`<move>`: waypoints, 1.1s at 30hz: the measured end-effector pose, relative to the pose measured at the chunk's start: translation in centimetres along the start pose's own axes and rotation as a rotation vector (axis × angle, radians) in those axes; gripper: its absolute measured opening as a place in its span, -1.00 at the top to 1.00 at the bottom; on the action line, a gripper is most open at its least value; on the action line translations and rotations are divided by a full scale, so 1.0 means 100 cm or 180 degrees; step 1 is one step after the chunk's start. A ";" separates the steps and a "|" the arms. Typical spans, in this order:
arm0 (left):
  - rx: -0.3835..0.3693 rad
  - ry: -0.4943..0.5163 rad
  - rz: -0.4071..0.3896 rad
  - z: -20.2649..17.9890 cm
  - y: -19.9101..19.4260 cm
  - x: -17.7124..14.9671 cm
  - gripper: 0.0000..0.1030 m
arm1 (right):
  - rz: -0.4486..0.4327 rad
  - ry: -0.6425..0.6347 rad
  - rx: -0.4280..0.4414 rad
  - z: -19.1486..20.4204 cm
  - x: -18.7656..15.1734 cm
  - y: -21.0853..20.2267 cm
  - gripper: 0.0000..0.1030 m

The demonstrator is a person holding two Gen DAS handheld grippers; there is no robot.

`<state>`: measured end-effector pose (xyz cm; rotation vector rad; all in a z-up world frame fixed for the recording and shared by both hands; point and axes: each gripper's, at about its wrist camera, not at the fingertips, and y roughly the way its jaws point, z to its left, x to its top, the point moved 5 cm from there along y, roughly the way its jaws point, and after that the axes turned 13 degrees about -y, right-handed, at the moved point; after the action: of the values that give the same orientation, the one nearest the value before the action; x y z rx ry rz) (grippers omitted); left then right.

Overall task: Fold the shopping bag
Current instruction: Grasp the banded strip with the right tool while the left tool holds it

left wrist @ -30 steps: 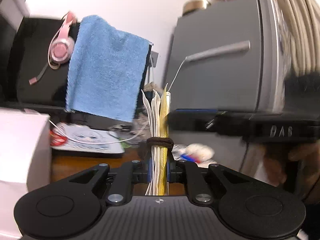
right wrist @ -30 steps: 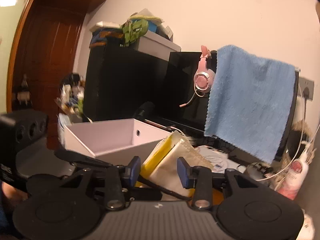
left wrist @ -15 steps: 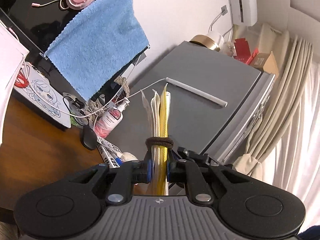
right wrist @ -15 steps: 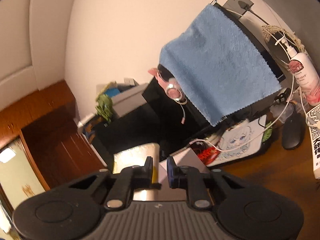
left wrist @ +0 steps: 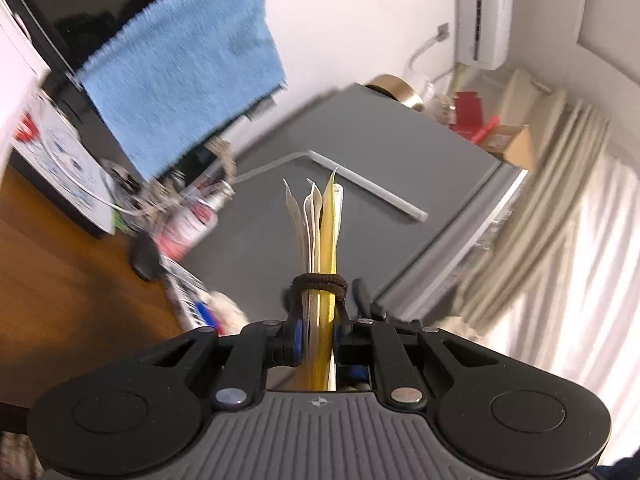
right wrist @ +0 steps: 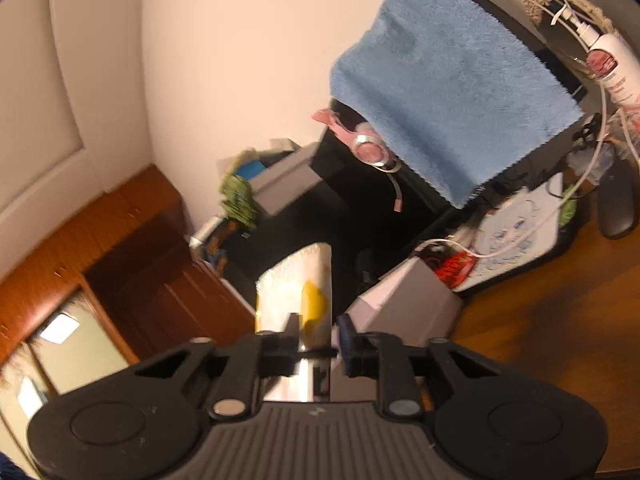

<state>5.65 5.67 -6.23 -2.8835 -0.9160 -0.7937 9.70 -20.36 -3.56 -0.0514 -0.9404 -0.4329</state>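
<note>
Surface: a brown wooden desk [right wrist: 560, 312], on which a white printed mouse pad [right wrist: 516, 240], a black computer mouse [right wrist: 616, 208] and a white open box [right wrist: 404, 300] are set. A black monitor [left wrist: 72, 24] is draped with a fluffy blue towel [right wrist: 448, 92]; a pink headset [right wrist: 368, 146] is hung beside the towel.

Room: a grey refrigerator [left wrist: 360, 184], pale curtains [left wrist: 560, 240] and a white wall air conditioner [left wrist: 484, 12] are seen in the left wrist view; dark wooden cabinets [right wrist: 132, 256] in the right wrist view.

Task item: a flat-folded white and yellow plastic shopping bag [left wrist: 320, 232], bound by a brown hair tie [left wrist: 318, 282]. It is held off the desk, edge-on, its long axis running forward along the fingers — its tips pointing away from the camera.

Left gripper [left wrist: 318, 336]: narrow, clamped on the bag's near end.

Right gripper [right wrist: 318, 336]: jaws opening, the bag between them, pads not seen pressing — the hair tie stretched across the gap.
</note>
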 end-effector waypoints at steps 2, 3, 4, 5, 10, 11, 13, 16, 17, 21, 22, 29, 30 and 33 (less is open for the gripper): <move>-0.0070 -0.0031 0.0092 0.000 0.002 -0.003 0.75 | -0.0017 0.0082 0.0183 0.001 0.001 0.002 0.07; -0.0102 -0.0044 0.0151 0.000 0.003 -0.004 0.75 | -0.0016 0.0086 0.0255 0.003 0.001 0.004 0.09; -0.0114 -0.0053 0.0172 -0.001 0.004 -0.005 0.74 | -0.0002 0.0077 0.0304 0.004 0.001 0.006 0.29; -0.0108 -0.0057 0.0175 0.000 0.004 -0.006 0.69 | 0.0015 0.0066 0.0326 0.006 0.000 0.008 0.61; -0.0181 -0.0153 0.0281 0.002 0.005 -0.011 0.45 | -0.0125 0.0155 0.0296 0.004 0.001 0.010 0.72; -0.0179 -0.0148 0.0287 0.003 0.005 -0.013 0.45 | -0.0168 0.0175 0.0300 0.003 0.003 0.008 0.72; -0.0090 -0.0048 0.0246 0.002 0.004 -0.015 0.72 | -0.0236 0.0206 0.0326 0.001 0.006 0.006 0.72; 0.0156 0.0199 0.0135 -0.002 0.006 -0.017 0.77 | -0.0187 0.0046 0.0173 0.002 0.009 0.007 0.60; 0.0329 0.0386 0.0058 -0.005 0.007 -0.019 0.77 | -0.0155 -0.0039 0.0079 0.002 0.010 0.007 0.49; 0.1107 0.1173 -0.0127 -0.010 0.016 -0.029 0.77 | -0.0123 -0.0715 -0.0695 0.015 0.016 0.008 0.02; 0.1180 0.1266 -0.0123 -0.010 0.019 -0.032 0.77 | -0.0104 -0.0931 -0.0853 0.022 0.018 0.008 0.02; 0.1615 0.1874 -0.0128 -0.012 0.033 -0.048 0.77 | 0.0382 -0.2238 -0.1289 0.077 0.000 0.044 -0.08; 0.1646 0.1932 -0.0135 -0.013 0.034 -0.049 0.77 | 0.0420 -0.2344 -0.1391 0.081 -0.001 0.048 -0.08; 0.1683 0.1985 -0.0139 -0.012 0.034 -0.050 0.77 | 0.0575 -0.2526 -0.1598 0.082 -0.002 0.059 -0.09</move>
<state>3.43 0.03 -7.05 -1.9930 -0.9205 -1.1452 5.48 -13.04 1.99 -0.8068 -1.5656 -0.4783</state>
